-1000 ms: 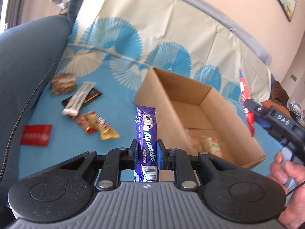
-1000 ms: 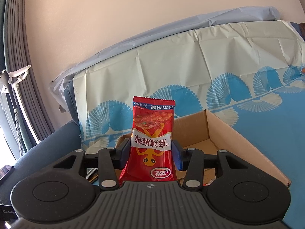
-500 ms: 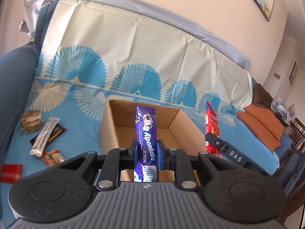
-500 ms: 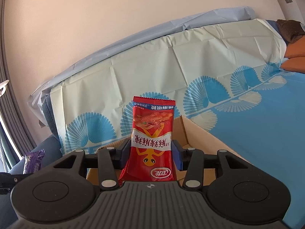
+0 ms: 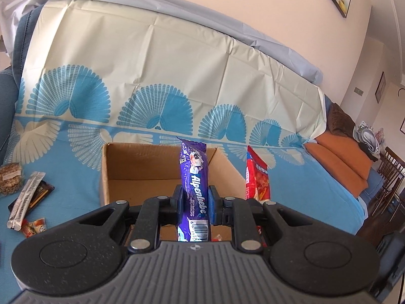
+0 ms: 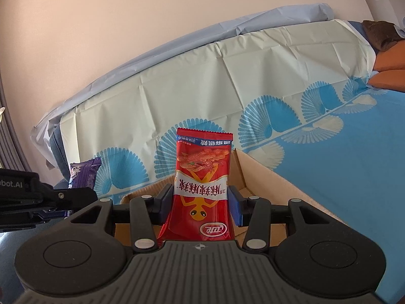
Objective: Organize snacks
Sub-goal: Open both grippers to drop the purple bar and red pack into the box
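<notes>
My left gripper [image 5: 194, 200] is shut on a purple Alpenliebe candy pack [image 5: 193, 177], held upright over the near side of an open cardboard box [image 5: 141, 167]. My right gripper [image 6: 201, 204] is shut on a red snack bag [image 6: 202, 177], also upright, above the same cardboard box [image 6: 265, 177]. In the left wrist view the red snack bag [image 5: 257, 177] shows just right of the purple pack. In the right wrist view the purple candy pack [image 6: 84, 172] and the left gripper's body appear at the left edge. Something small lies on the box floor.
The box sits on a blue and cream fan-patterned cloth [image 5: 76, 152] over a sofa. Several loose snacks lie left of the box: a silver stick pack [image 5: 25, 200], a dark flat pack [image 5: 40, 195], a brown cake pack [image 5: 10, 179]. Orange cushions [image 5: 339, 162] lie to the right.
My left gripper has swung right and risen with the purple pack, coming over the box beside the red bag. The right gripper has turned slightly and kept its hold.
</notes>
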`<act>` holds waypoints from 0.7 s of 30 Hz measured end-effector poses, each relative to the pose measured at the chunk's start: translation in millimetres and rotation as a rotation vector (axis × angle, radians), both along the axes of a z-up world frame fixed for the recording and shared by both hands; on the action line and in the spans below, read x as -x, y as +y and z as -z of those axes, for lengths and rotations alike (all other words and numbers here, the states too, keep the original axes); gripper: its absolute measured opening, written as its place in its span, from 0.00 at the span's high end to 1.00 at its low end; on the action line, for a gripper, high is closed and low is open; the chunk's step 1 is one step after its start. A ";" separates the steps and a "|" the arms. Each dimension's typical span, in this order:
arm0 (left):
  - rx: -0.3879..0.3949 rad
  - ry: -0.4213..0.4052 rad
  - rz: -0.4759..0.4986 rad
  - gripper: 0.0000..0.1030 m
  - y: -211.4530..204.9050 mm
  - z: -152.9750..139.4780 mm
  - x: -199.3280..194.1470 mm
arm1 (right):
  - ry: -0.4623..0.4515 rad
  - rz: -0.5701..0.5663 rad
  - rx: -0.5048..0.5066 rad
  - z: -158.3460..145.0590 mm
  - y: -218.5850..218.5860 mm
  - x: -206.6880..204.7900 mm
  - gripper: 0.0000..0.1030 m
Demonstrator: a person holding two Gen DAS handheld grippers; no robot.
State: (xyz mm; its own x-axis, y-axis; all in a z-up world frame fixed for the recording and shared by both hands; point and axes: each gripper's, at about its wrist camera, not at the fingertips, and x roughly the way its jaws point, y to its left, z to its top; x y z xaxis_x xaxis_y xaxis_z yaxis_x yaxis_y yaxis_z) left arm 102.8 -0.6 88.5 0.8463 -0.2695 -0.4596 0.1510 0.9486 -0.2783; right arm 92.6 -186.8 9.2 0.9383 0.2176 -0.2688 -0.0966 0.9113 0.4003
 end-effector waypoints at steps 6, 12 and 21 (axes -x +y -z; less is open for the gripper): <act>0.010 0.002 -0.016 0.80 1.2 -2.6 -14.9 | 0.005 -0.005 0.000 0.5 0.5 -2.5 0.54; 0.025 0.022 -0.021 0.79 3.4 -0.9 -21.4 | 0.013 -0.015 0.009 2.1 0.8 -5.5 0.53; 0.053 -0.021 -0.056 0.45 19.7 6.8 12.3 | 0.036 -0.051 0.075 2.4 13.2 -4.4 0.25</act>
